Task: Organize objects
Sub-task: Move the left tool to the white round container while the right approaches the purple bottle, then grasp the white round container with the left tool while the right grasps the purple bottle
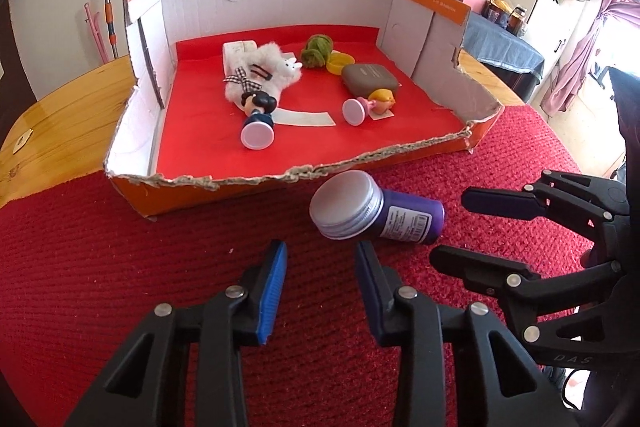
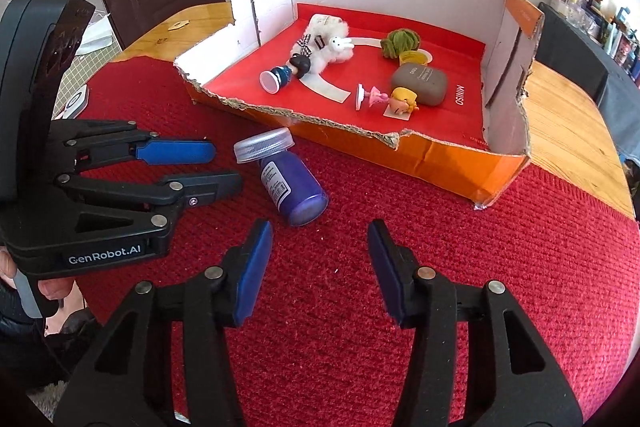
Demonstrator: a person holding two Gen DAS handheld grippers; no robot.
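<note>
The left gripper (image 1: 320,291) and the right gripper (image 2: 320,267) both stand partly open and hold nothing, above the red mat (image 1: 120,267). Just ahead of them the purple bottle (image 1: 376,213) lies on its side on the mat, touching no finger. Behind it is the cardboard tray (image 1: 280,179), with a dark-haired figurine (image 1: 258,119), a blond figurine (image 1: 370,105) and a grey case (image 1: 370,79) inside.

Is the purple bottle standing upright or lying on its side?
On its side. The purple bottle lies on the red mat outside the cardboard box, its silver cap facing sideways.
</note>
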